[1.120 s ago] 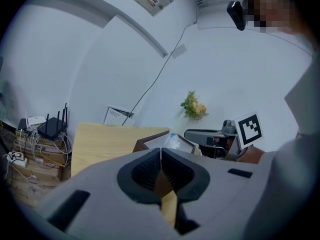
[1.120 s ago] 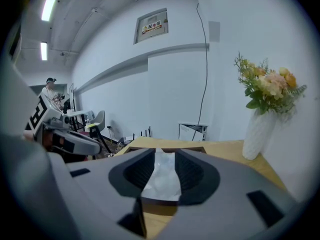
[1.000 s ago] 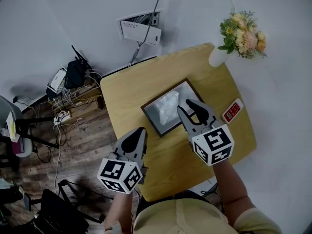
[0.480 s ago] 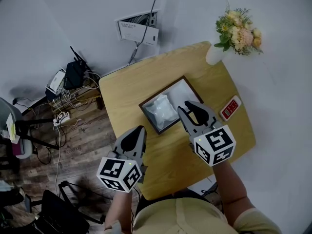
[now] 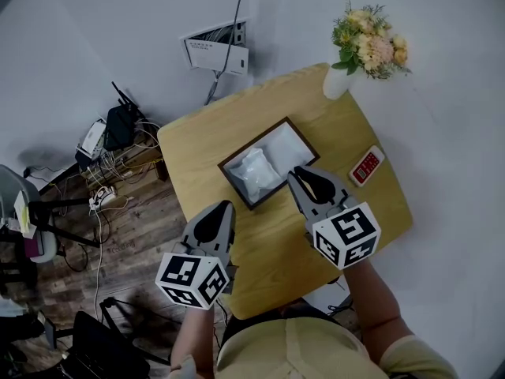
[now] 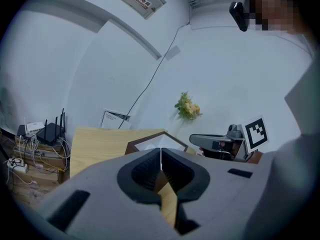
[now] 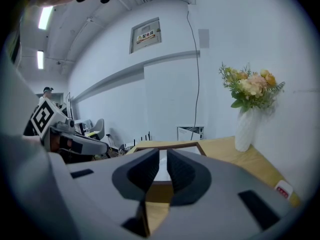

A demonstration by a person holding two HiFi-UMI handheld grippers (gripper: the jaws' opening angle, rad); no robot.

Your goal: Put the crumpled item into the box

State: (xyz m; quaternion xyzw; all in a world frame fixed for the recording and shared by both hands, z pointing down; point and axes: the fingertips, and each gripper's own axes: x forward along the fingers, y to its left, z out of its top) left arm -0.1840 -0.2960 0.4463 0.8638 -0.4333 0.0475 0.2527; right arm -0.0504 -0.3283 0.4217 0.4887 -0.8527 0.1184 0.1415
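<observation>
1. Stage. The crumpled item [image 5: 256, 170] is already seated in the box [image 5: 301, 136], so the placing step is judged complete. Neither gripper is in contact with either.

2. Gripper state. The jaws of the left gripper [image 5: 221, 208] are pressed together, with nothing gripped. It is held over the near edge of the table [image 5: 197, 156], apart from the box. The jaws of the right gripper [image 5: 298, 174] are almost together: only a slim slit is left, and nothing is held in it. Its tips are positioned just beside the near right edge of the box.

3. Next move. No further grasp appears to be required. If a move is made, the right gripper should be drawn clear without the dark rim being nudged.

4. Item. A white, wrinkled, soft-looking bundle is seen. It lies in the left half of the pale box floor, and the right half is left bare.
</observation>
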